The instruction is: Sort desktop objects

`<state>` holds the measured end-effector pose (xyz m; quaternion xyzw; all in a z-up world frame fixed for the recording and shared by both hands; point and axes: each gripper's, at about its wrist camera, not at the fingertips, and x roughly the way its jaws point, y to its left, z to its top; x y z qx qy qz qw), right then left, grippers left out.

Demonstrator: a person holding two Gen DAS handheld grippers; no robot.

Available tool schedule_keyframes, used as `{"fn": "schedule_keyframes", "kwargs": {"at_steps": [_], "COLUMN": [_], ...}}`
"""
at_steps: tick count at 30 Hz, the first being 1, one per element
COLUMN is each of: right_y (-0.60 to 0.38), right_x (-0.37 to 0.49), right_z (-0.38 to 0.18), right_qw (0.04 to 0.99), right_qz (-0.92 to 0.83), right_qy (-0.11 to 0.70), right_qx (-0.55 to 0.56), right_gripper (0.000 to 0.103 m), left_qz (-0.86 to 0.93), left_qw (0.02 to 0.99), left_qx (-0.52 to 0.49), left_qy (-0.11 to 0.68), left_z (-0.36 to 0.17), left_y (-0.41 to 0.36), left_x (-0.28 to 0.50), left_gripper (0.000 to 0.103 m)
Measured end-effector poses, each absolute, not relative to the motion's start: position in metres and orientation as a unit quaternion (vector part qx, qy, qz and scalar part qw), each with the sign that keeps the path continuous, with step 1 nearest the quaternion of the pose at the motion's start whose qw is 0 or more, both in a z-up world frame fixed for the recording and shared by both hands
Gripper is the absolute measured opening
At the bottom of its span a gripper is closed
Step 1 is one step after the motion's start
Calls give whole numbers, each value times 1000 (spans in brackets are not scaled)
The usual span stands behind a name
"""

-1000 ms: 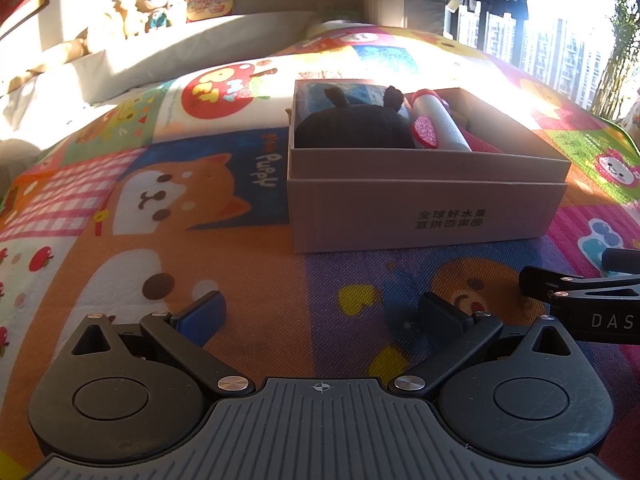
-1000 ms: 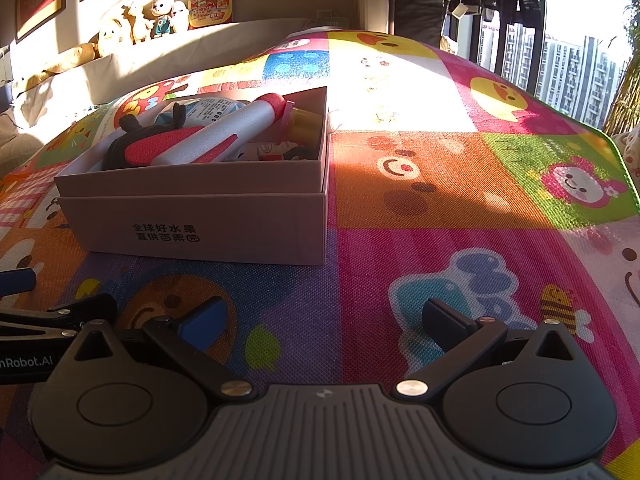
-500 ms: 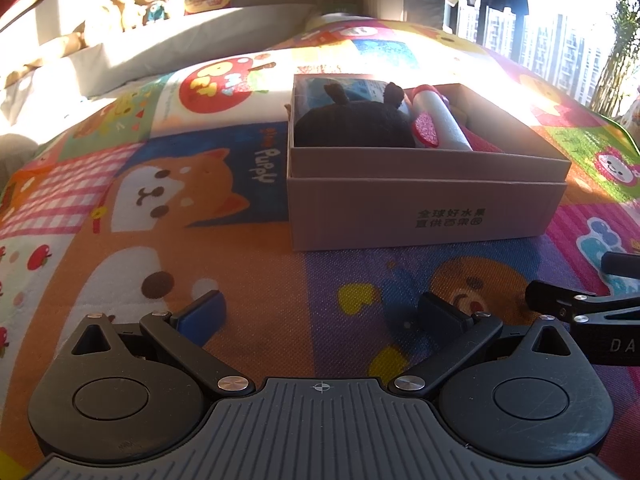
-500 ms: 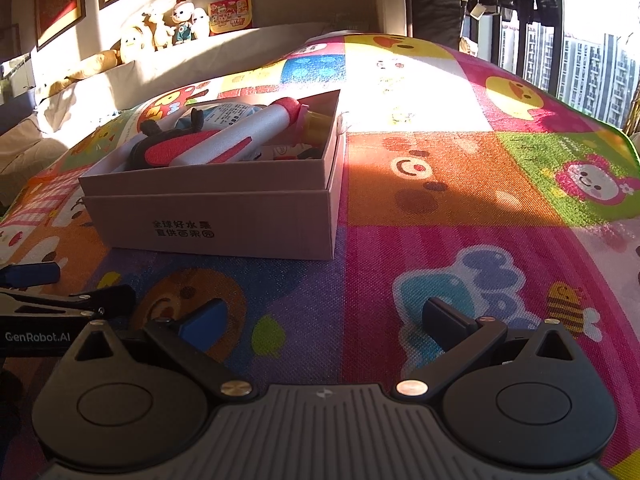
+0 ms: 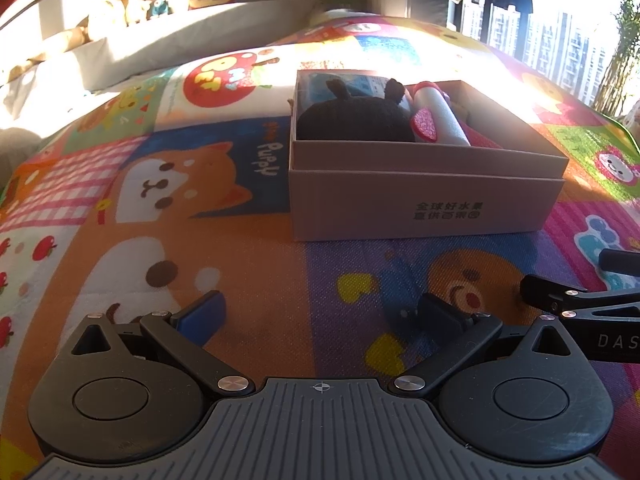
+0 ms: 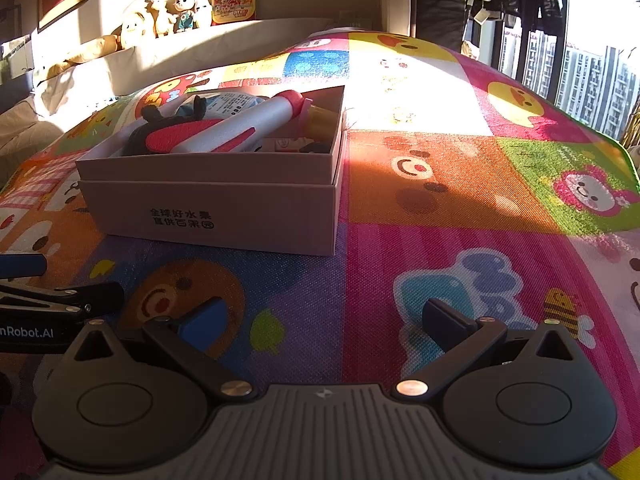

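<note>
The cardboard box (image 5: pixel 428 200) sits on the bright cartoon play mat (image 5: pixel 168 208). Inside the box lie a black plush toy (image 5: pixel 356 118) and, right beside it, a white tube with a pink cap (image 6: pixel 240 126). In front of the box, the left gripper (image 5: pixel 320 312) and the right gripper (image 6: pixel 324 314) hang low over the mat, side by side. Both have their fingers spread wide, holding nothing.

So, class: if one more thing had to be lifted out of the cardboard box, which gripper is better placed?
Probably the left gripper: the cardboard box sits almost straight ahead of its open fingers. For the right gripper, also open and empty, the box lies off to its left.
</note>
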<state>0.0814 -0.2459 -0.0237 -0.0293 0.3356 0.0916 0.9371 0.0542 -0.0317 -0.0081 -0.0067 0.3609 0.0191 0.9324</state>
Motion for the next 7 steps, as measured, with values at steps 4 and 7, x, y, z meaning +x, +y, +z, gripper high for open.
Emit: {"fn": "schedule_keyframes", "kwargs": {"at_steps": [4, 7], "right_y": [-246, -246], "right_x": [81, 81], "right_z": [-24, -24], "right_qw": [937, 937], "right_qz": [92, 91], "right_qy": [336, 336], "right_qx": [-29, -29], "right_gripper": [103, 103], "left_qz": [19, 18], "left_qw": [932, 932], "left_qx": [-6, -6], "left_qy": [362, 363], "left_z": [-8, -8], "left_y": [-32, -32], "left_x": [55, 55], "left_gripper": [103, 103]}}
